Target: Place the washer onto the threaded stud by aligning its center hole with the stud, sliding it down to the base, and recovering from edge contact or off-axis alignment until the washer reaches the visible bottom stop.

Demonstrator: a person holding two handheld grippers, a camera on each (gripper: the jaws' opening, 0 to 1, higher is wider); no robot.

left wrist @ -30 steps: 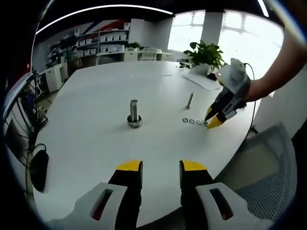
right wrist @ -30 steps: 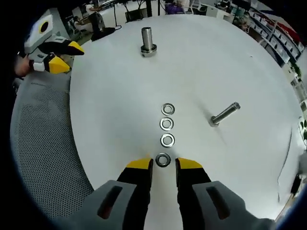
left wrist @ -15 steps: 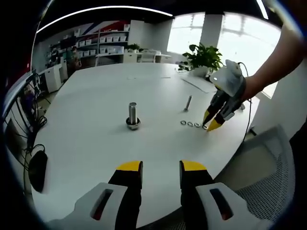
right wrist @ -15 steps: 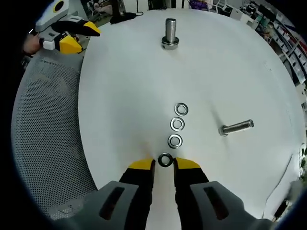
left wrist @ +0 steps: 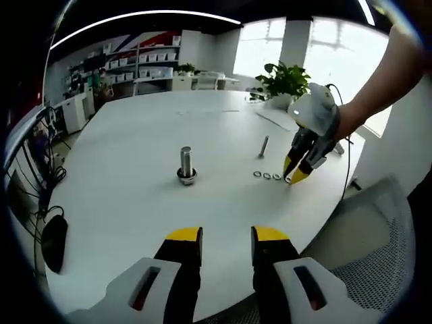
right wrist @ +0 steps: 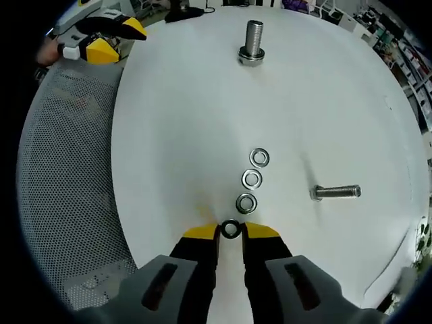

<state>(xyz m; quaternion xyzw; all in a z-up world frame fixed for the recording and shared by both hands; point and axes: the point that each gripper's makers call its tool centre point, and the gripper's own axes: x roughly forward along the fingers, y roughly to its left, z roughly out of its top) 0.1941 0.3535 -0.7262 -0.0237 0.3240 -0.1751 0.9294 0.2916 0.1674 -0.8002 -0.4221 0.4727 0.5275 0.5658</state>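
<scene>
In the right gripper view, the right gripper (right wrist: 231,231), with yellow-tipped black jaws, is lowered to the round white worktop (right wrist: 182,135). Its jaws stand narrowly apart with a small dark metal washer (right wrist: 231,228) between the tips; whether they actually pinch it cannot be told. Just beyond lie three more silver metal washers (right wrist: 252,179) in a short row, apart from one another. To their right a loose silver threaded bolt (right wrist: 335,192) lies on its side. Far across the worktop, an upright silver threaded stud (right wrist: 253,40) stands on its round base. A grey mesh chair (right wrist: 64,189) sits beside the worktop's edge.

In the left gripper view, the left gripper (left wrist: 227,236) hovers released near the worktop's (left wrist: 135,148) near edge, jaws apart and holding nothing. The stud (left wrist: 186,165) stands mid-worktop. Further right, the right gripper (left wrist: 295,171) points down at the row of washers (left wrist: 267,176), held by a person's hand (left wrist: 351,121). A green potted plant (left wrist: 287,77) stands behind.
</scene>
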